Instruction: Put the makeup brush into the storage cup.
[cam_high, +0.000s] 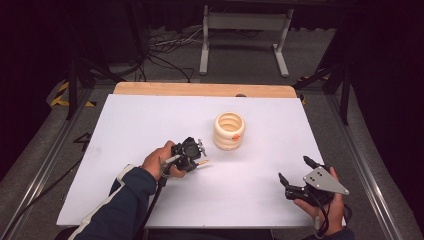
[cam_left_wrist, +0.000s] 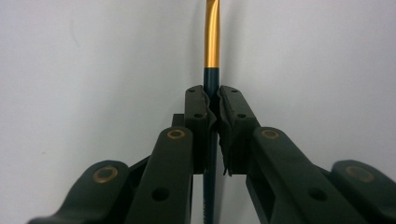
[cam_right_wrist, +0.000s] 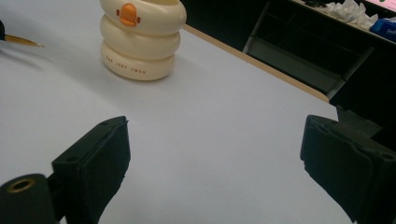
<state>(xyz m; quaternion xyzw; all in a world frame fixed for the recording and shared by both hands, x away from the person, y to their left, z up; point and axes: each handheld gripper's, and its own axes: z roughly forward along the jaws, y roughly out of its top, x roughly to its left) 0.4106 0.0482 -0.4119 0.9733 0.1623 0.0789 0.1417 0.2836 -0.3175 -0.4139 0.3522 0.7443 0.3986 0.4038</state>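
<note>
While the right gripper (cam_right_wrist: 215, 158) gapes wide and empty, the left gripper (cam_left_wrist: 212, 105) clamps a gold-tipped pen (cam_left_wrist: 212, 42)

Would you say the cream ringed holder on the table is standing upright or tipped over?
Upright: the holder rests on its base on the white table, its open mouth facing up, apart from both grippers.

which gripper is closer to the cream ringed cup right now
Left. The left gripper, shut on a pen, sits just beside the cup; the right gripper waits open, farther off near the table's edge.

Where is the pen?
High view: the pen sits left of centre, clamped in the left hand-held gripper, near the cream holder.
</note>
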